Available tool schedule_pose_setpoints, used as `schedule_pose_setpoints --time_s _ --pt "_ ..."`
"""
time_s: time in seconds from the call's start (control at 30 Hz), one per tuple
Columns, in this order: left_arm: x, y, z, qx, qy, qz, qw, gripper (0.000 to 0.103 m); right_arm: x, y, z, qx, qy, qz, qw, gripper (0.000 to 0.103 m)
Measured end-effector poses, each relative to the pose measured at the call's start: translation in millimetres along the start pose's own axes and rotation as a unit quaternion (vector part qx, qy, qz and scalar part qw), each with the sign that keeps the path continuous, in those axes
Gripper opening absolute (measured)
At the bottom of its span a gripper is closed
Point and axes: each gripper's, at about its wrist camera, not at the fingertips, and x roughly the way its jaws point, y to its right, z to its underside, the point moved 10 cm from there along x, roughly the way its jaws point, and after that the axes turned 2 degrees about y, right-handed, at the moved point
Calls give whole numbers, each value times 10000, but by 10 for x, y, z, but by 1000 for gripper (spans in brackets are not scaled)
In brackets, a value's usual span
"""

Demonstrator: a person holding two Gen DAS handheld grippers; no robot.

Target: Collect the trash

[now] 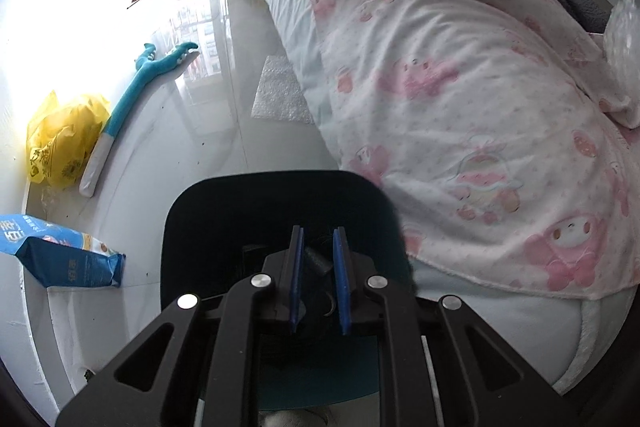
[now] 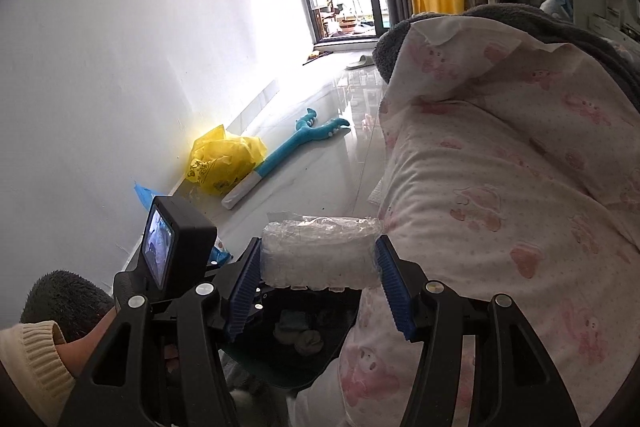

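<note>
A roll of bubble wrap (image 2: 320, 251) sits clamped between the fingers of the right hand-held gripper (image 2: 318, 281), level above the black bin (image 2: 304, 339) beside the bed (image 2: 520, 187). The left hand-held gripper (image 1: 318, 279) points down over that bin (image 1: 224, 227), fingers nearly together on its dark rim.

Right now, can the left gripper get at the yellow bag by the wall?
Probably not directly: the left gripper is shut on a black bin, and the yellow bag lies across open floor, beyond it.
</note>
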Motion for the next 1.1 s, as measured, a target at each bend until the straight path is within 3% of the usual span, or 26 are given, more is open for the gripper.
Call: schedule_pose_setpoints --time_s 0.07,0.1,0.13,0.27,0.33,0.53,0.63,0.83,1.0,1.1 --pt "6 -108 76 -80 -112 -80 9999 18 66 -63 11 -30 -71 -12 10000 58" --pt "-8 -154 93 -127 -134 -121 9998 29 110 -90 24 -50 -129 -5 9999 58" --pt "-28 -206 101 -154 -127 -203 9996 48 152 -102 36 -66 -181 5 9998 58" --pt "-215 -384 45 -182 242 -443 9986 65 358 -166 111 -86 -432 -1 9990 58" --pt "-333 -454 -1 -230 478 -463 9975 83 479 -224 160 -50 -570 -65 9983 58" --pt "-676 -621 -129 -329 1004 -462 9933 94 839 -327 395 109 -1027 -141 9946 58" --pt "-869 -700 -194 -266 1272 -616 9896 94 982 -323 486 200 -1208 -117 9924 58" --pt "-1249 -756 -301 -244 1734 -583 9828 94 1281 -351 755 355 -1770 -95 9835 58" --pt "-1599 -696 -414 -79 2076 -526 9768 99 1401 -364 888 348 -1997 -7 9792 71" --pt "-1767 -682 -511 -181 2122 -573 9754 100 1349 -342 874 389 -1935 -22 9803 71"
